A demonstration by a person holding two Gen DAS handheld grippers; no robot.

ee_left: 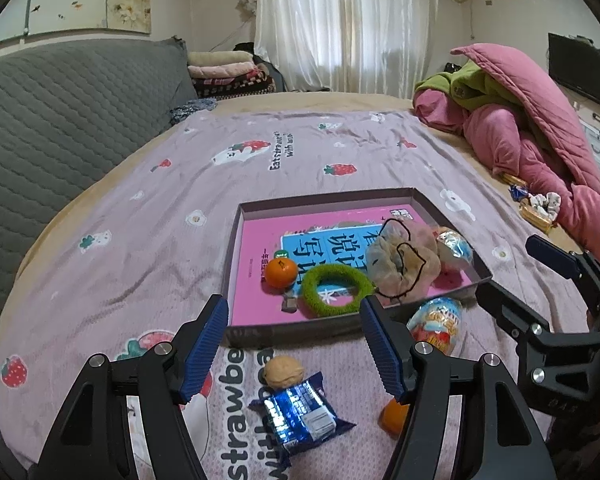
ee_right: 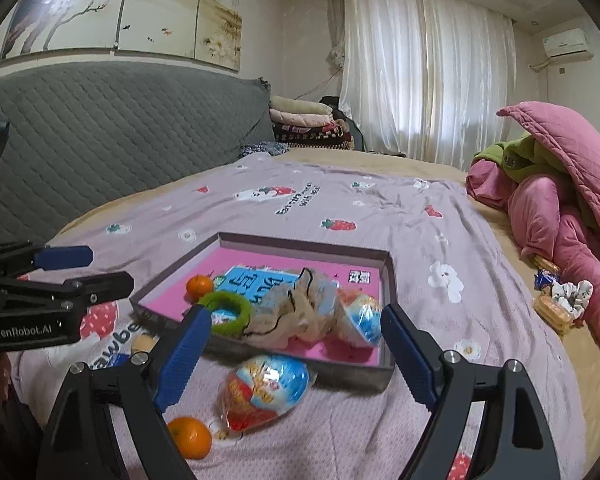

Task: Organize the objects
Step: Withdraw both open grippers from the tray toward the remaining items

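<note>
Box (ee_left: 452,216), shallow cardboard, lies on the bed; left gripper (ee_left: 292,344) and right gripper (ee_right: 296,356) tilt downward, jaws spread, empty.

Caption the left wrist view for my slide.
Open left gripper above walnut and blue wrapper, facing the tray.

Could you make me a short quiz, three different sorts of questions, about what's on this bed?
1. True or false: the green fuzzy ring lies inside the tray.
2. Which lies outside the tray? A) walnut B) book C) beige scrunchie
3. Fill in: the left gripper and the right gripper are both ____, holding nothing.

Key: 1 true; 2 A; 3 open.
</note>
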